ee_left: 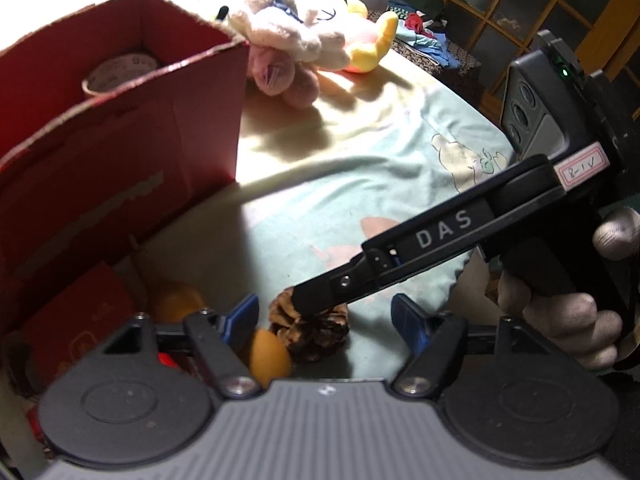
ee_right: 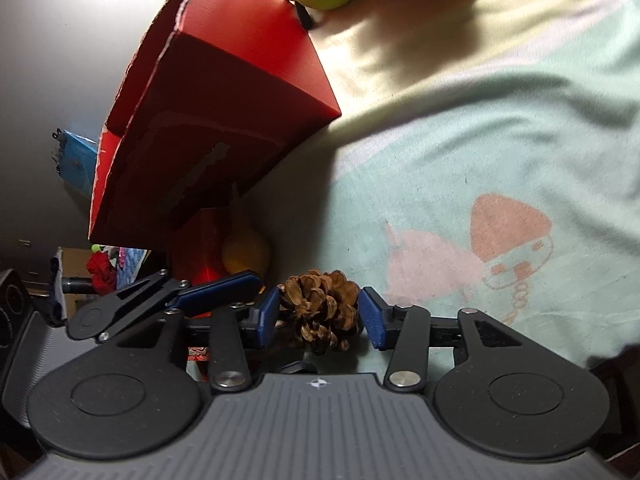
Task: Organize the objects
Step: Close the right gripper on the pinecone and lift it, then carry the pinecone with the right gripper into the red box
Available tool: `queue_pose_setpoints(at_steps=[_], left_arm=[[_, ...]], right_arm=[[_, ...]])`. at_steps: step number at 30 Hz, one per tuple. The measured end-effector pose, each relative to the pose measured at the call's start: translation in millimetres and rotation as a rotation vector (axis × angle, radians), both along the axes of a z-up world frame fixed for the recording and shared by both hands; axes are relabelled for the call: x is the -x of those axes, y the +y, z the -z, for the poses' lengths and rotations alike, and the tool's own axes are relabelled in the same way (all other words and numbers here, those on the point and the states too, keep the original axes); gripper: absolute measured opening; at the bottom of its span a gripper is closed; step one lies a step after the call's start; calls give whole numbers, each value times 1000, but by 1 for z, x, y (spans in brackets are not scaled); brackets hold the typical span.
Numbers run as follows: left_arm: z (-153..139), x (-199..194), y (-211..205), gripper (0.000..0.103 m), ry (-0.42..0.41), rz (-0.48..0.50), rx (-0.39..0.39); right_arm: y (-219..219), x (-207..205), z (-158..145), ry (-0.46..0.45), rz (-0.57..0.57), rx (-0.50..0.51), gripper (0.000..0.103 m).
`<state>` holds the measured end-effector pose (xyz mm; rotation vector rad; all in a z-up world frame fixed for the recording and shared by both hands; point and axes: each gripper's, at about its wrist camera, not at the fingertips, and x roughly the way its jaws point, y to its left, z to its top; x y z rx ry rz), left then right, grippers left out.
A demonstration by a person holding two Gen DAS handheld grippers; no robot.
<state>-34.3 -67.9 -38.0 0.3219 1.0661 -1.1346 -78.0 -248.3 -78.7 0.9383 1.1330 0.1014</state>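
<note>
A brown pine cone [ee_right: 320, 310] lies on the pale green cloth [ee_right: 460, 140], between the blue pads of my right gripper [ee_right: 318, 316]. The pads stand on either side of it with small gaps, so the gripper is open. In the left wrist view the pine cone [ee_left: 316, 330] lies just ahead of my open, empty left gripper [ee_left: 324, 320], and the right gripper [ee_left: 316, 300] reaches down onto it from the right. An open red cardboard box [ee_left: 120, 140] stands to the left with a tape roll [ee_left: 120, 74] inside.
Two orange round fruits [ee_left: 268, 356] and a small red box [ee_left: 80, 320] lie beside the big box [ee_right: 224, 92]. Plush toys [ee_left: 304, 36] lie at the far side of the cloth. A yellow ball [ee_right: 246, 254] sits by the box. A cabinet stands far right.
</note>
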Motion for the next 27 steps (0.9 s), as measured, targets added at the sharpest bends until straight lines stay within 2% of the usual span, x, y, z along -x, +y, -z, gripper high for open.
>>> queue_pose_setpoints(at_steps=[3, 5, 7, 11, 16, 23, 27], left_arm=[[7, -3, 0, 68, 39, -9, 15], [10, -3, 0, 66, 60, -12, 23], [11, 0, -1, 65, 52, -9, 23], [11, 0, -4, 52, 65, 4, 20], [0, -3, -6, 52, 57, 4, 53], [-48, -9, 1, 52, 5, -3, 173], [-86, -20, 7, 52, -68, -23, 258]], right_arm=[[-3, 1, 4, 10, 11, -42, 49], [-6, 4, 3, 10, 26, -44, 43], [-10, 6, 1, 6, 38, -38, 42], [-16, 10, -6, -1, 45, -10, 41], [-17, 4, -17, -29, 62, 10, 41], [-21, -6, -72, -162, 53, 70, 41], [-20, -26, -112, -276, 21, 132, 41]])
